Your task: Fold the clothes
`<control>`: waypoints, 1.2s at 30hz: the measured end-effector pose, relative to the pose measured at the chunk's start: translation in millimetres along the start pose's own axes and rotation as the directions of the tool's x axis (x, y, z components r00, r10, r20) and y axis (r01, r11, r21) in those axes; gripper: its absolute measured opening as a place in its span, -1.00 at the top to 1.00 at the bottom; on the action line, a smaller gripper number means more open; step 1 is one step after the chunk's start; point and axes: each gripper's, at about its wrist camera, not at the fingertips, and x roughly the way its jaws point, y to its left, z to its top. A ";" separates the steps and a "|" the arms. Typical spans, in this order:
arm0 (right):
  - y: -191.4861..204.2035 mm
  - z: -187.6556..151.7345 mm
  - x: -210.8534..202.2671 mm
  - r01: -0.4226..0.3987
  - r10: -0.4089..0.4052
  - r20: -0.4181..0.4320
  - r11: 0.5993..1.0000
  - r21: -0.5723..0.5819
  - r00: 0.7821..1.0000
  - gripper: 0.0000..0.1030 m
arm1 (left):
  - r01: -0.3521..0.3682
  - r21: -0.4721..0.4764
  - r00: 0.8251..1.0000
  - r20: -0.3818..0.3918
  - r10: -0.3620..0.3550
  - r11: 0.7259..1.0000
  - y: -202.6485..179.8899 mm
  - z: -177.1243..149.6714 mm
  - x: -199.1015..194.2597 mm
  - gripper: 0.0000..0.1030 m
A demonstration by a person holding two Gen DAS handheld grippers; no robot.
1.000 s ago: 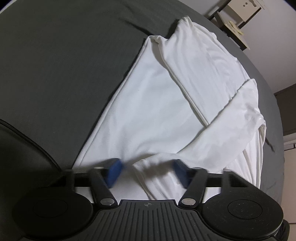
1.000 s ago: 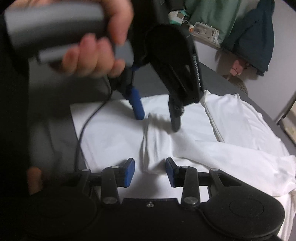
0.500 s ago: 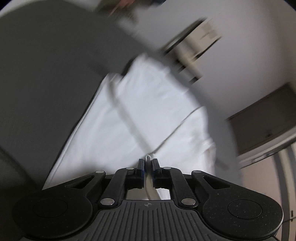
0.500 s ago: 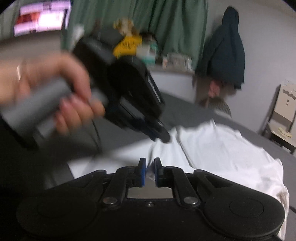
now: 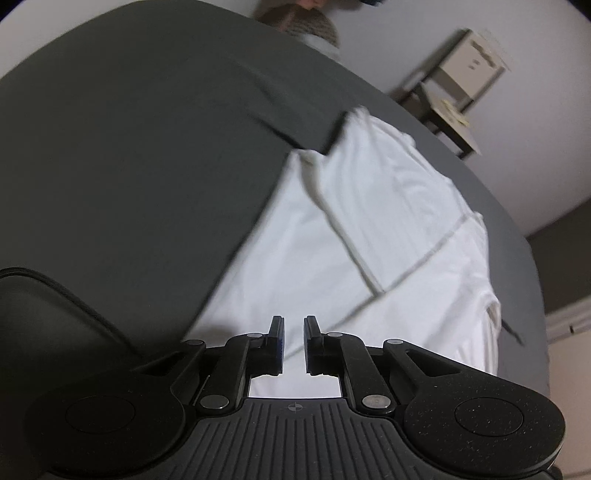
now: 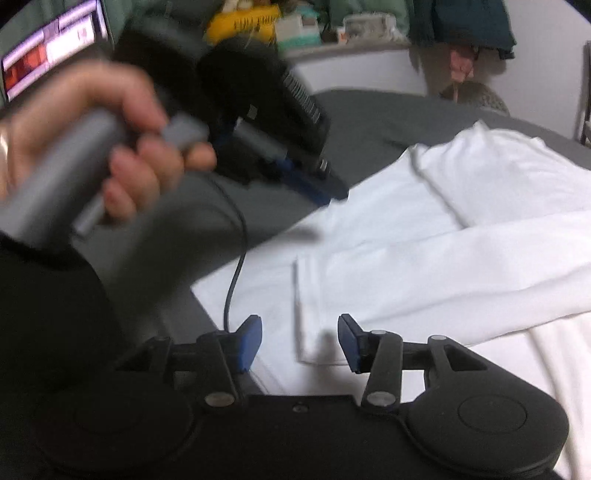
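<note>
White shirt [image 6: 424, 266] between open right claw [image 6: 300, 338]

We see a white shirt [image 5: 369, 236] of soft matt ribbed cloth, a dark grey bedsheet [image 5: 147, 147] of smooth matt fabric, matt speckled black plastic on the left gripper [image 5: 293, 345], blue rubbery pads [image 6: 249, 343] on the right gripper [image 6: 300, 341]

A plain white garment [image 5: 369, 236] lies on a dark grey bed [image 5: 147, 147]. Both the left gripper [image 5: 293, 345] and the right gripper [image 6: 300, 341] are black with blue pads [image 6: 249, 343], and the handle [image 6: 66, 177] in the person's hand is light grey. Far off are a cream chair [image 5: 458, 85], a pale grey wall [image 5: 546, 147], green curtains [image 6: 354, 11] and a yellow item [image 6: 242, 24].
</note>
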 end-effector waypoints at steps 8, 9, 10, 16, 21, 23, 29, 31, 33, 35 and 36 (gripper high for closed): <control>-190.5 17.0 -70.7 0.316 -0.378 0.073 0.852 0.418 0.923 0.17 | 0.001 0.175 0.994 0.107 -0.020 0.984 -69.6 -0.9 -5.7 -0.73; -219.9 17.7 -78.6 0.346 -0.425 0.058 0.803 0.485 0.903 0.17 | 0.004 0.130 0.996 0.091 -0.016 0.992 -74.5 0.4 0.3 -0.73; -244.4 14.2 -84.1 0.297 -0.406 0.070 0.766 0.571 0.911 0.17 | 0.012 0.073 0.997 0.072 -0.017 0.997 -79.0 0.7 8.2 -0.73; -330.0 -17.3 -76.6 0.005 -0.270 0.161 0.524 0.852 0.949 0.16 | 0.031 0.080 0.999 0.018 -0.032 0.996 -102.2 -17.6 42.8 -0.73; -343.8 -27.4 -49.2 -0.049 -0.254 0.186 0.465 0.884 0.949 0.13 | -0.004 0.159 1.000 0.028 -0.001 0.987 -110.0 -24.7 51.2 -0.73; -350.2 -26.2 -40.0 -0.070 -0.260 0.200 0.435 0.898 0.945 0.09 | 0.024 0.164 0.999 0.034 -0.029 0.986 -110.1 -21.0 51.9 -0.73; -356.7 -35.1 -36.5 -0.140 -0.340 0.278 0.379 0.915 0.898 0.10 | 0.025 0.165 1.000 -0.016 -0.023 0.986 -110.7 -21.6 77.1 -0.73; -358.8 -40.7 -43.6 -0.142 -0.370 0.275 0.349 0.926 0.888 0.18 | -0.023 0.206 0.999 -0.035 0.031 0.978 -114.2 -25.5 83.9 -0.73; -362.9 -47.2 -48.2 -0.150 -0.372 0.264 0.308 0.939 0.890 0.18 | -0.059 0.257 0.996 -0.045 0.073 0.965 -118.6 -28.9 87.7 -0.73; -366.3 -56.0 -51.5 -0.155 -0.373 0.243 0.249 0.956 0.895 0.23 | -0.079 0.293 0.994 -0.054 0.099 0.953 -121.8 -31.7 89.8 -0.73; -367.5 -59.5 -52.9 -0.165 -0.371 0.243 0.230 0.959 0.896 0.23 | -0.089 0.310 0.992 -0.057 0.112 0.947 -123.3 -33.5 90.6 -0.73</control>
